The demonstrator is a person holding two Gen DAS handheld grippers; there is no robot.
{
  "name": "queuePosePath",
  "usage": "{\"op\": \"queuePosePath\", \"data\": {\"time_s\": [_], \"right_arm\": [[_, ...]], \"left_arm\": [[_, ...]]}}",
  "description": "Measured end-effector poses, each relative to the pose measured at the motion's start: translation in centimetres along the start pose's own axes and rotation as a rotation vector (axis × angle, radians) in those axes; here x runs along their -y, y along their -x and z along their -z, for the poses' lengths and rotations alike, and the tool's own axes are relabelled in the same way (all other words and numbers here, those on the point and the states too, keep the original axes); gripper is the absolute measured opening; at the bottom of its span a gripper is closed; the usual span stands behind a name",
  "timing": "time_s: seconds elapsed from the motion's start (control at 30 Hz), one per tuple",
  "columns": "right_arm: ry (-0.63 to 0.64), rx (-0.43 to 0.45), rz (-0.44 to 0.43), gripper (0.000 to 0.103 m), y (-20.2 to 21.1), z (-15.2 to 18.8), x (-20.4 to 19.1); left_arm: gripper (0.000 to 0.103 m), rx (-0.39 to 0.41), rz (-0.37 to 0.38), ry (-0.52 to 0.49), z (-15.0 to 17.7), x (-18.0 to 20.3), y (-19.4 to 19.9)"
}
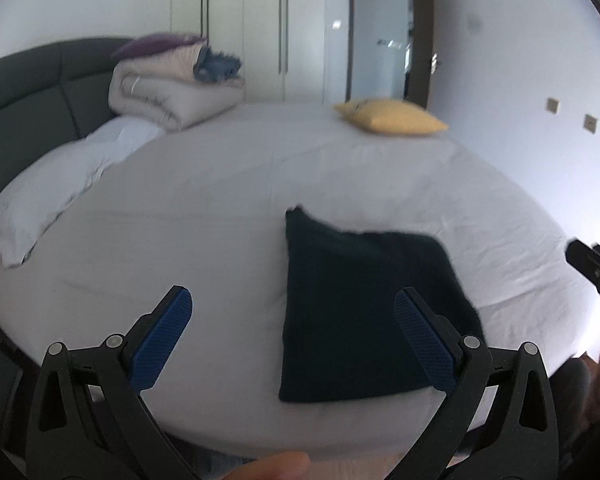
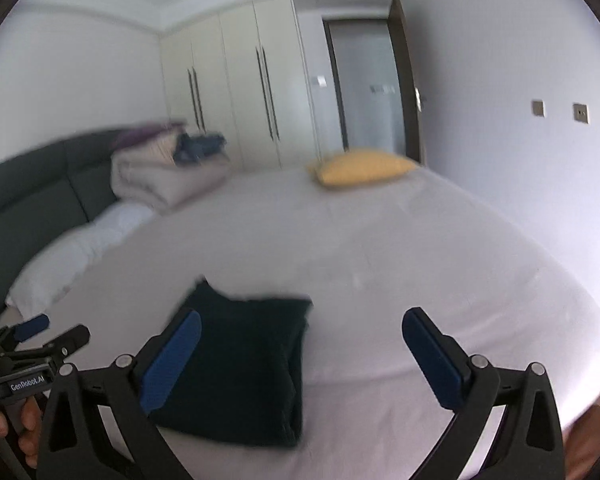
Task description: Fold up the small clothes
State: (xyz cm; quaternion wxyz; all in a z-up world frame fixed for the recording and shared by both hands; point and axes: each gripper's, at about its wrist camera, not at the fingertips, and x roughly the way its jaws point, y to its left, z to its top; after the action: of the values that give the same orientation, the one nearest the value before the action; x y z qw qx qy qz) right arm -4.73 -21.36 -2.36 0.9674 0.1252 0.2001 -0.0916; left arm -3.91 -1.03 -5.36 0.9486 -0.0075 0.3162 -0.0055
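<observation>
Garment status: dark navy knitted cloth [image 1: 364, 312], folded into a rough rectangle, lies flat on the pale grey bedsheet [image 1: 228, 208] near the bed's front edge, one far corner poking up (edges not fully squared). Fold looks essentially done; what's left is probably tidying at most. Left gripper [image 1: 292, 344] has its jaws spread wide with nothing between the pads; right gripper [image 2: 302, 360] likewise wide apart and empty, both hanging above the cloth. Readable text: "GenRobot.AI" on the left gripper's body in the right wrist view. Nothing else legible.

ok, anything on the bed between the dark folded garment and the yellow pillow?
Nothing: only bare white sheet between the dark folded garment and the yellow pillow, in both wrist views.
</observation>
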Motion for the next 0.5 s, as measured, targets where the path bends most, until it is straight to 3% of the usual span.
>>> {"op": "queuePosePath", "data": {"time_s": [0.2, 0.5], "right_arm": [[-0.016, -0.089, 0.010, 0.103, 0.1, 2.0, 0.3], [0.070, -0.081, 0.023, 0.103, 0.5, 2.6, -2.0]], "left_arm": [[0.103, -0.028, -0.028, -0.021, 0.6, 0.2, -2.0], [0.103, -0.076, -0.001, -0.027, 1.2, 0.2, -4.4]]}}
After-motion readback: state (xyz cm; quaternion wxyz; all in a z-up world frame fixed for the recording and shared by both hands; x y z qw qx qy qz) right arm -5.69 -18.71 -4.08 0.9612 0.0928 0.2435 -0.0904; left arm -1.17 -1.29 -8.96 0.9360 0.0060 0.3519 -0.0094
